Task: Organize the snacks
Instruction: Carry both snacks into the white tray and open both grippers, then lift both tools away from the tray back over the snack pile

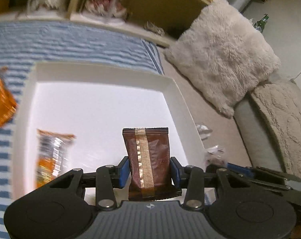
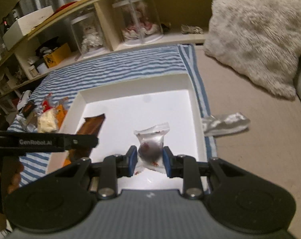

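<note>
A white shallow box (image 1: 176, 93) lies on a blue striped cloth (image 1: 80, 41). My left gripper (image 1: 149, 171) is shut on a brown snack packet with a gold strip (image 1: 148, 155) and holds it over the box. An orange and silver packet (image 1: 52, 155) lies in the box at the left. My right gripper (image 2: 148, 160) is shut on a clear packet with a dark snack inside (image 2: 151, 145), over the same box (image 2: 194, 103). The left gripper with the brown packet (image 2: 90, 127) also shows in the right wrist view.
An orange packet (image 1: 2, 101) lies on the cloth left of the box. Several loose snacks (image 2: 44, 115) sit on the cloth (image 2: 130, 61) there. A silver wrapper (image 2: 224, 123) lies on the floor to the right. A furry cushion (image 2: 256, 31) and a low shelf (image 2: 130, 20) stand behind.
</note>
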